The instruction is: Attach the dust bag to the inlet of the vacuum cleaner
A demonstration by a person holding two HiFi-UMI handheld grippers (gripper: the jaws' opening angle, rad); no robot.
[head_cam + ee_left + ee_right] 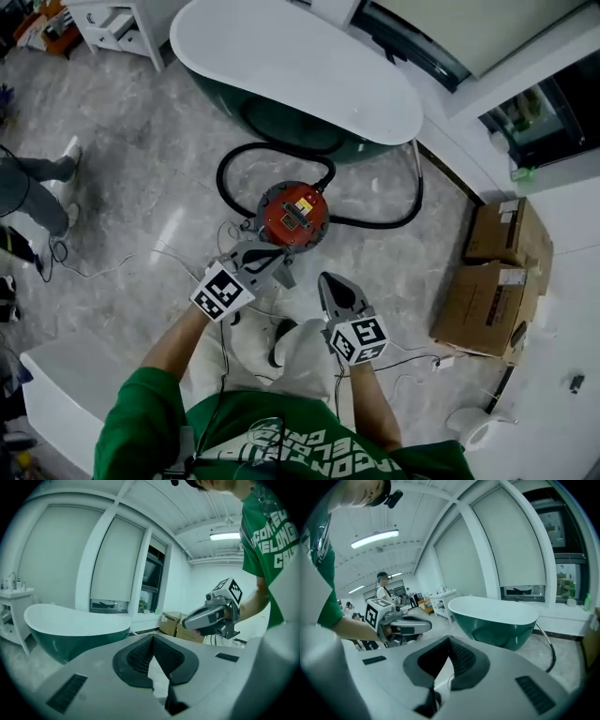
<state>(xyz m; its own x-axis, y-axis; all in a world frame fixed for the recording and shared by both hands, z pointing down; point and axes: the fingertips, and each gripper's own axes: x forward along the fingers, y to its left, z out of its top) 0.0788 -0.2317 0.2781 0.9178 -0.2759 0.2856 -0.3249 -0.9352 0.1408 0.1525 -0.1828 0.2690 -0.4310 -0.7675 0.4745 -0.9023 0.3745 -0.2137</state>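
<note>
right gripper (450, 641): grey, dark-padded jaws meet at the tips, nothing between | left gripper (425, 625): at left, marker cube on top, pointing right | dark green white-rimmed bathtub (499, 618): beyond the jaws | black hose (552, 651): on the floor at right

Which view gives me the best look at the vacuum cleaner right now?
Head view: the vacuum cleaner stands on the floor, red top seen from above, black hose looping behind it. Both gripper views look level toward the bathtub and show none of it.
</note>
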